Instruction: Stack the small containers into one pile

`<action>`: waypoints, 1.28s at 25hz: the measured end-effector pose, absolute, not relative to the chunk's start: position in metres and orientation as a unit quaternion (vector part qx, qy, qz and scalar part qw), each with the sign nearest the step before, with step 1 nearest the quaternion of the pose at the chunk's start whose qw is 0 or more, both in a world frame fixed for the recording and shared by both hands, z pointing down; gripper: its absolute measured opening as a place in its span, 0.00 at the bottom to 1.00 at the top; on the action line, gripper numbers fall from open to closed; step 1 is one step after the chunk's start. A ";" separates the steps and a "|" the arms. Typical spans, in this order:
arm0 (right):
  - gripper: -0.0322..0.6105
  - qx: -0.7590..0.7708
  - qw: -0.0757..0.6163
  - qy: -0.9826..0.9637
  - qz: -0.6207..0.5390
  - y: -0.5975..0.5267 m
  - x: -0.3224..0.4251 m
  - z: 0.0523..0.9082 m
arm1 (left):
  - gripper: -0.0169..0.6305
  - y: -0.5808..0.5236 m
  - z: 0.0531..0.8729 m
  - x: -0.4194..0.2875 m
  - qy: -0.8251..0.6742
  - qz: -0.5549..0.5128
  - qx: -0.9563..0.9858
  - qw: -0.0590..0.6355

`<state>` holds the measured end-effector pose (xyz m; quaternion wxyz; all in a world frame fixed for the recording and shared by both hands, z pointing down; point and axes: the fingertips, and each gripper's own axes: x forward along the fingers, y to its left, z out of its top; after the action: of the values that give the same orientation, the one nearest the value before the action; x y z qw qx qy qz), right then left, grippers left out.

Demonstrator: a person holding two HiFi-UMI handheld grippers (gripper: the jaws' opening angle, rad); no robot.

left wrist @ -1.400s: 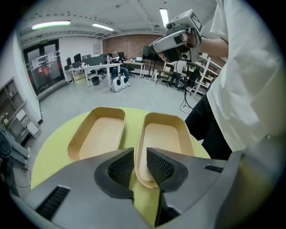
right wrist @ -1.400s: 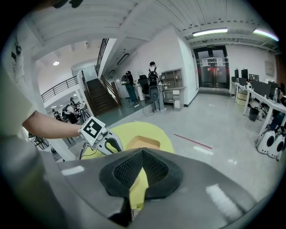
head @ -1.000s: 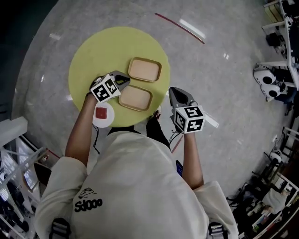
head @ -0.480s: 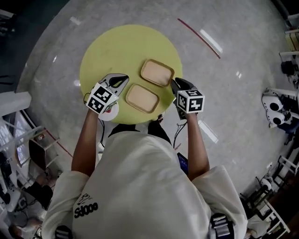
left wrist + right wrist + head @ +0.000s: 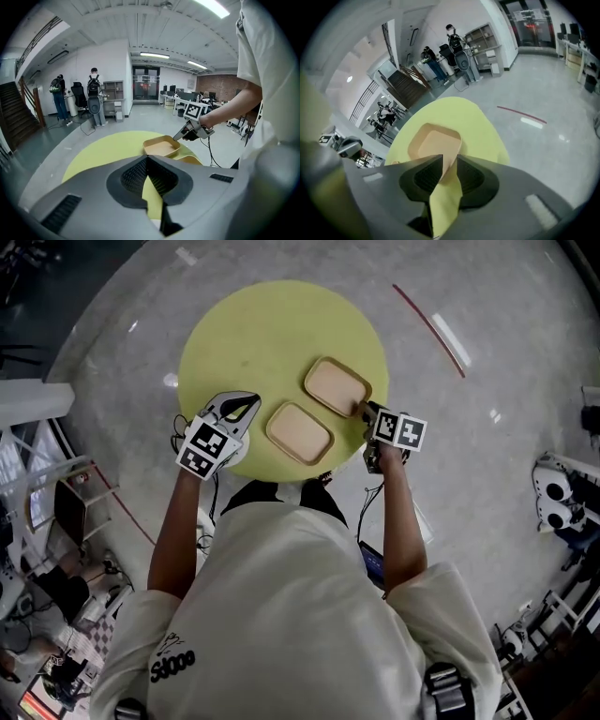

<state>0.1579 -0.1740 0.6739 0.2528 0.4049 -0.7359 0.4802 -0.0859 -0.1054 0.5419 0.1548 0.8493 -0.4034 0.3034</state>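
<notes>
Table [image 5: 253, 334] round and yellow, bearing near container [image 5: 299, 432] and far container [image 5: 337, 387] just beside each other, unstacked. Reaches right gripper [image 5: 449, 161] down to far container's right-hand corner, jaws slightly spread, rim between them, not visibly squeezed. Holds left gripper [image 5: 147, 159] above the near-left table edge, jaws pressed together, empty.

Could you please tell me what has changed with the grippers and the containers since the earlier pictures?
The left gripper drew off the rim of the near container, shut empty and pulled back to the left edge of the table. The right gripper came down from mid-air, and its jaws opened astride a corner of the far container. Both containers stayed side by side, unstacked.
</notes>
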 end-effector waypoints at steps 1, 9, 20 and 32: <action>0.21 0.407 0.247 -0.729 0.491 -0.174 0.158 0.678 | 0.04 -0.102 0.542 -0.088 -0.406 0.306 0.847 0.157; 0.18 0.392 0.207 -0.714 0.541 -0.179 0.153 0.686 | 0.04 -0.086 0.536 -0.095 -0.421 0.295 0.842 0.161; 0.08 0.395 0.161 -0.701 0.571 -0.174 0.145 0.664 | 0.04 -0.065 0.530 -0.101 -0.428 0.280 0.844 0.162; 0.08 0.456 0.048 -0.666 0.588 -0.144 0.160 0.592 | 0.04 -0.070 0.521 -0.095 -0.419 0.225 0.867 0.150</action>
<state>0.1598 -0.1441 0.5921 0.0479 0.4557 -0.6662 0.5884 -0.0954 -0.0704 0.5211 0.1497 0.8668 -0.4192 0.2248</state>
